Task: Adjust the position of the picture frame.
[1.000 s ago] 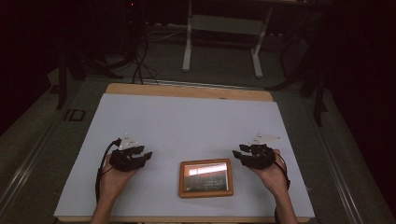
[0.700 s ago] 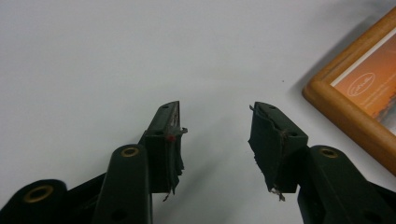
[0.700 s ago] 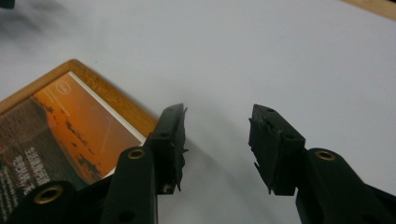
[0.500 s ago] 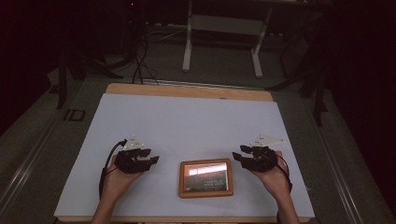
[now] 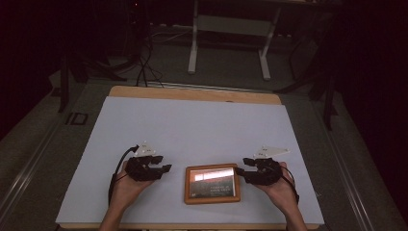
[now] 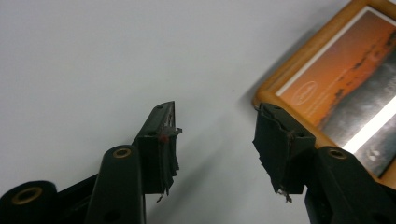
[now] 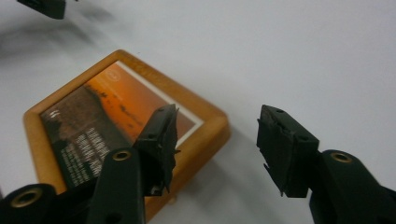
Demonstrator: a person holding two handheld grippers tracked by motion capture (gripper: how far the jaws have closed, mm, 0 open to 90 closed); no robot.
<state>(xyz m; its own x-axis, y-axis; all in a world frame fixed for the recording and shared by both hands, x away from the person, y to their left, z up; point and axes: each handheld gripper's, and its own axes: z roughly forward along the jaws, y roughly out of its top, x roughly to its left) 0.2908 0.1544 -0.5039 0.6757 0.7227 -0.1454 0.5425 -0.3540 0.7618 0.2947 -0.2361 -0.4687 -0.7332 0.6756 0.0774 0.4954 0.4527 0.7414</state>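
High view: picture frame (image 5: pixel 212 183) between tongs.

Left tongs (image 5: pixel 166 168), right tongs (image 5: pixel 239 171): jaws just opening, nothing between.

A dim lab or recording room, not a home; a white-topped table (image 5: pixel 192 125) stands alone on grey floor, loose cables (image 5: pixel 144 67) trailing behind it (beside a metal desk frame (image 5: pixel 228 38)), darkness all around
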